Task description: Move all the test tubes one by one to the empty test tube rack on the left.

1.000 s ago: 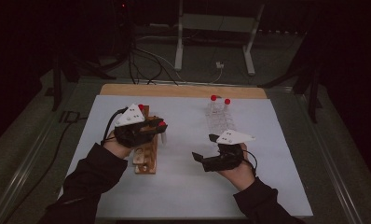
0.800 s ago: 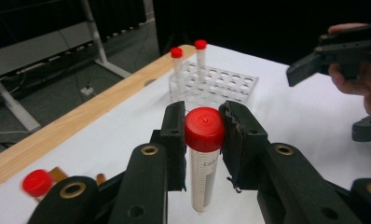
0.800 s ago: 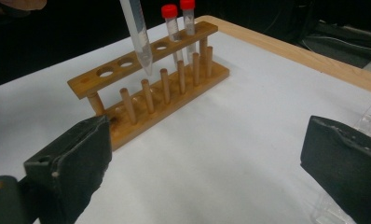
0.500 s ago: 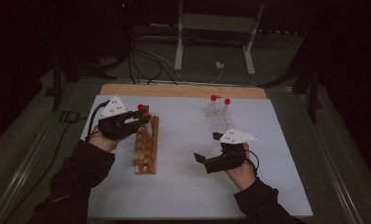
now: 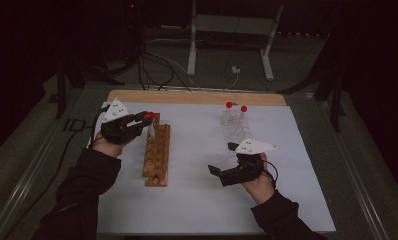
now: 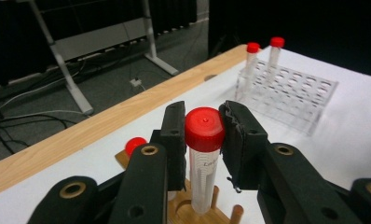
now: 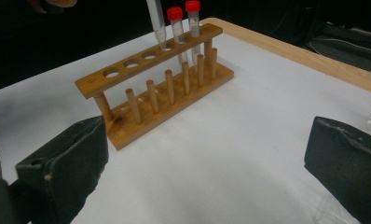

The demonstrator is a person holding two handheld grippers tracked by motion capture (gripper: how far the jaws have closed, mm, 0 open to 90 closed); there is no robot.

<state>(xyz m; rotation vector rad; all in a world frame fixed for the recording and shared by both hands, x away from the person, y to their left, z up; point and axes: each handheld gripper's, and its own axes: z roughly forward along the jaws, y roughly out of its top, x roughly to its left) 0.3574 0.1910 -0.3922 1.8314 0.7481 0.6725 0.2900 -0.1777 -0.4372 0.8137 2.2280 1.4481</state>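
Gripping tube: the left gripper [image 6: 203, 140] is clamping its fingers [image 6: 173, 140] on a red-capped tube [image 6: 204, 154] just under the cap, holding it upright.
Tube place: the tube is hanging over the far end of the wooden rack [image 5: 156, 155], its tip sitting at a rack hole in the right gripper view; whether it is touching the wood I cannot tell.
Right gripper: the right gripper [image 5: 221, 174] is hovering at 5 o'clock on the desk [image 5: 197, 210], its fingers [image 7: 76, 154] standing wide apart with only white desk between them.
Rack: the wooden rack is lying at 9 o'clock of the right gripper, well apart from it, running near to far.
Rack contents: two more red-capped tubes [image 7: 183, 28] are standing in its far holes, just beside the held one.
Clear rack: a clear plastic rack [image 5: 235, 127] is sitting at 1 o'clock on the desk, beyond the right gripper.
Its tubes: two capped tubes [image 5: 235, 107] are standing upright at its far edge.
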